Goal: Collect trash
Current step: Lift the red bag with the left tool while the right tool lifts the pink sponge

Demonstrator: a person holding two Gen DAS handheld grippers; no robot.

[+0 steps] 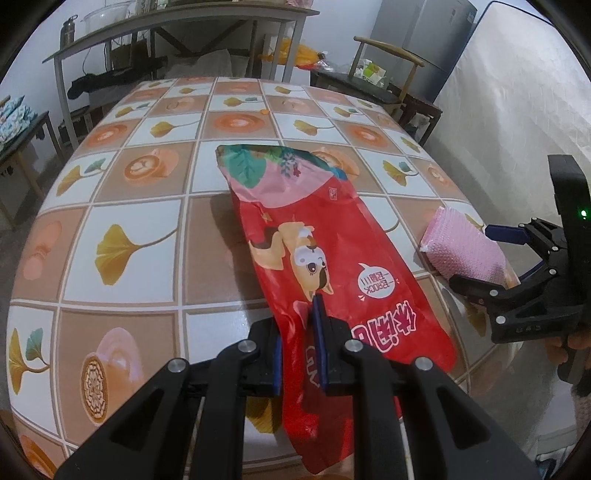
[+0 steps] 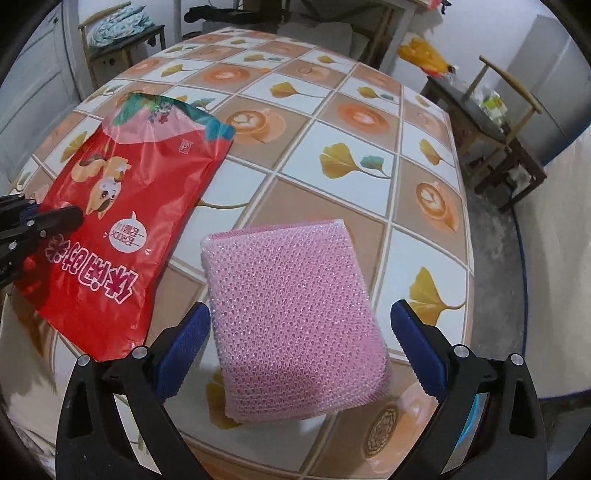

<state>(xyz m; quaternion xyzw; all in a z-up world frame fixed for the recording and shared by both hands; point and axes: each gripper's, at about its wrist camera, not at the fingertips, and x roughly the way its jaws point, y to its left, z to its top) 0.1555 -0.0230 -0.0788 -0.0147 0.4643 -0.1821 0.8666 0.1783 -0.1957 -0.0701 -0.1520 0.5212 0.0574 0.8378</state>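
The left gripper (image 1: pixel 299 347) is pinched tight on the near end of the red snack bag (image 1: pixel 325 258), its blue pads (image 1: pixel 319 343) squeezing a fold of the film so the limp wrapper can be dragged or lifted as one piece; the rest of the bag trails away from the grip, lying on the patterned table (image 1: pixel 140 236) with its torn, pink-and-green end farthest out. To the right of the bag sits a pink sponge (image 2: pixel 295 317), near the table's front edge, and the right gripper (image 2: pixel 299 350) is spread wide with one finger on either side of it, neither pad (image 2: pixel 184 343) touching it as far as the views show, probably lined up for a grasp. The sponge lies just beside the bag's right edge, so the two grippers work close together and could bump if both move inward. Beyond the bag the tabletop is bare. Past its far edge stand a metal shelf (image 1: pixel 177 40), a wooden chair (image 1: pixel 384 74) with clutter on it and a grey fridge (image 1: pixel 421 33), all well apart from the bag.
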